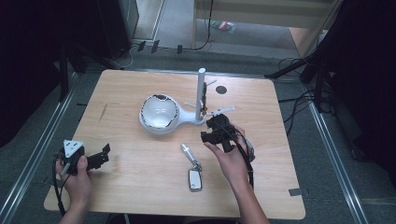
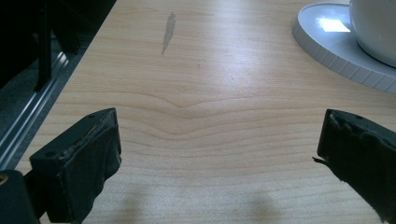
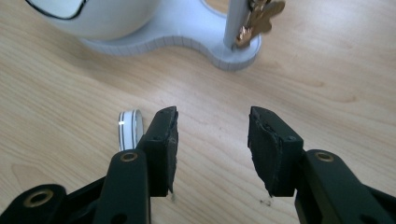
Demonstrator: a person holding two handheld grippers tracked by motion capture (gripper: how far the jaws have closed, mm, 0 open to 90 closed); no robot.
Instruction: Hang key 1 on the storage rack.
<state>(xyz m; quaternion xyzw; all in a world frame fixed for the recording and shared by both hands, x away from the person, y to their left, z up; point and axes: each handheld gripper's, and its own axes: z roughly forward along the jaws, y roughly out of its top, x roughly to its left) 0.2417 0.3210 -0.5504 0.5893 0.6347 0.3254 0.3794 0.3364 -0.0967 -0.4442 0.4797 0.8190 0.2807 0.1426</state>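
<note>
White stand (image 1: 187, 119) with bowl (image 1: 159, 112) and upright post (image 1: 201, 93): mid-table, a brass key (image 3: 257, 18) hanging at the post. No legible writing. Your right gripper (image 1: 215, 132), near its base: jaws partly apart, holding nothing. Metal flashlight (image 1: 187, 152) on the table just beside it. Your left gripper (image 1: 95, 157), near the table's left edge: wide apart, nothing between.

A white stand (image 1: 187, 117) with a grooved white base is sitting on the pale, wavy-grained wooden table (image 1: 140, 168). A white bowl (image 1: 159, 113) is showing a dark-patterned rim. Gold-coloured keys (image 3: 256, 21) are hanging. Silver metal pieces (image 1: 192, 167) are lying near. Both grippers (image 1: 93, 160) (image 1: 219, 133) are showing black.
</note>
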